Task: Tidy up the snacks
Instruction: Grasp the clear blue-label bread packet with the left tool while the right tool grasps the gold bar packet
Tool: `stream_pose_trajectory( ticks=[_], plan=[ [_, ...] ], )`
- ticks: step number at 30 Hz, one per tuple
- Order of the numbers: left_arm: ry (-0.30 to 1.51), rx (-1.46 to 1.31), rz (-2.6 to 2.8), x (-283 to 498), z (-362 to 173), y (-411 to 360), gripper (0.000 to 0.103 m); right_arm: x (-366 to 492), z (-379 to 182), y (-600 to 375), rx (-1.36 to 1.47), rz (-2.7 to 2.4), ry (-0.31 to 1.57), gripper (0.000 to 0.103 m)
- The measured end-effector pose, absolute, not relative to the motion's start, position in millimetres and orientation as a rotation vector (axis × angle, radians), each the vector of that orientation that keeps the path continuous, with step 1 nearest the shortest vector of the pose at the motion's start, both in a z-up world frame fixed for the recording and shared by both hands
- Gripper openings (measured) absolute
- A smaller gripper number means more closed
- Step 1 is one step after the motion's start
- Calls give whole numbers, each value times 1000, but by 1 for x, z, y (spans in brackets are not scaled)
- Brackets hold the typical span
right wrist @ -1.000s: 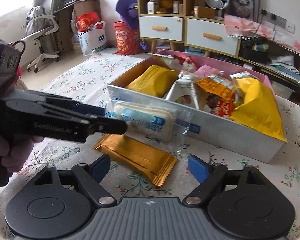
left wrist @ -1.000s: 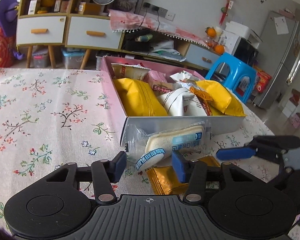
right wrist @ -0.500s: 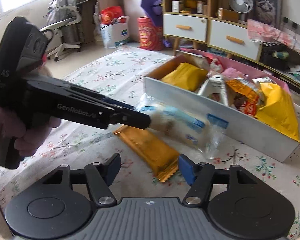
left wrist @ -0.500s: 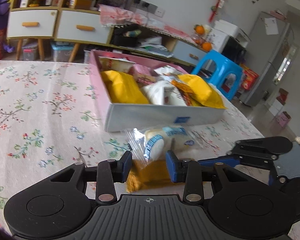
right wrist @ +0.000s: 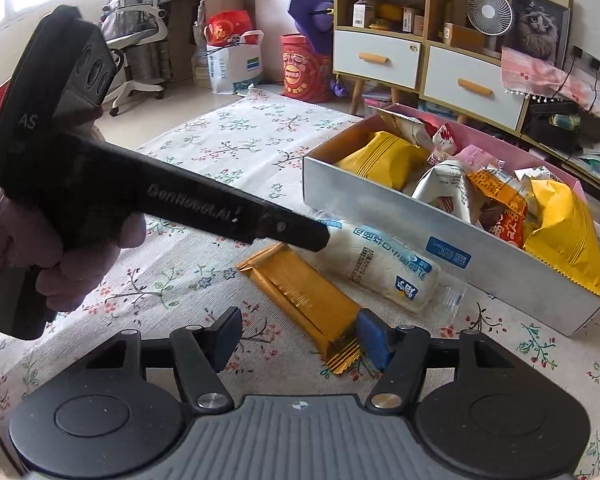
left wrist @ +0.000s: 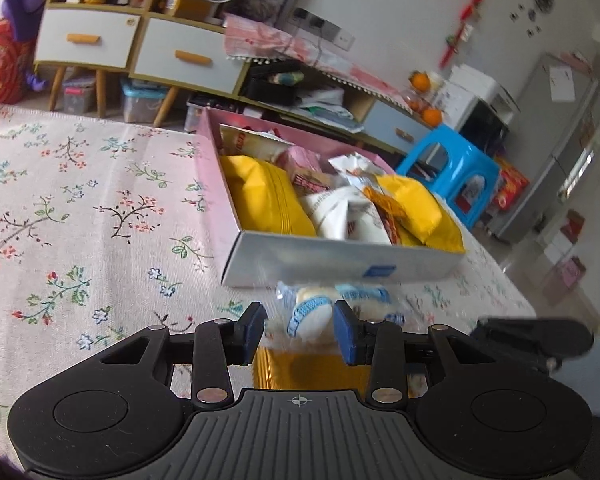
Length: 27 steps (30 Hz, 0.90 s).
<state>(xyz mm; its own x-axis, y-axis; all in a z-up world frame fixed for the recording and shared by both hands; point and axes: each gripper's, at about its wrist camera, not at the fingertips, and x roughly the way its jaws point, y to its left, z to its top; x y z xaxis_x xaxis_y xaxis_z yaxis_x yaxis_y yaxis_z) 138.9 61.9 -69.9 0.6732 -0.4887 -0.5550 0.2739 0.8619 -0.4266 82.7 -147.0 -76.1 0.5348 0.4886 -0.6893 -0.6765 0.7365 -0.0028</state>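
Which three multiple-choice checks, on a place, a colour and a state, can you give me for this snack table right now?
1. Relative to the box, the gold bar packet lies: A inside; B on the tablecloth in front; C behind.
2. The stool is: A red; B blue; C green.
3. The right gripper jaws are: A open; B shut on the bar; C shut on the box.
Answers: B, it lies flat outside the box wall; B, blue plastic beyond the table; A, a wide gap shows between the jaws.

Bread packet (right wrist: 384,268) lies between snack box (right wrist: 440,264) and wafer bar (right wrist: 300,296).
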Motion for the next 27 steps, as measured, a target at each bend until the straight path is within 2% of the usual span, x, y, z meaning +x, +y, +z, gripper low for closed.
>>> stream_pose_trajectory(
  ticks=[4,7,8,12,20,22,23,24,27],
  plan=[
    [716,-340,-442,144,-71,58,34,82,-78,-143,-318,691,719,45],
    [713,-268,-433,143,-69,51,34,79,-80,-141,-359,674,706,30],
    [713,-246,-433,142,-69,49,34,78,-80,-140,-375,674,699,19],
    [705,-185,-443,138,-64,45,34,70,-77,-140,-427,718,684,0],
    [675,-53,-516,140,-41,37,37,59,-72,-154,-460,752,689,0],
    [684,-26,-543,146,-38,34,37,63,-69,-154,-421,756,688,17],
    [688,-14,-552,149,-37,32,37,65,-68,-152,-408,760,683,39],
    [691,-3,-558,152,-37,31,37,67,-67,-149,-402,761,670,47],
    [692,15,-570,154,-39,29,37,76,-70,-137,-427,740,665,47]
  ],
)
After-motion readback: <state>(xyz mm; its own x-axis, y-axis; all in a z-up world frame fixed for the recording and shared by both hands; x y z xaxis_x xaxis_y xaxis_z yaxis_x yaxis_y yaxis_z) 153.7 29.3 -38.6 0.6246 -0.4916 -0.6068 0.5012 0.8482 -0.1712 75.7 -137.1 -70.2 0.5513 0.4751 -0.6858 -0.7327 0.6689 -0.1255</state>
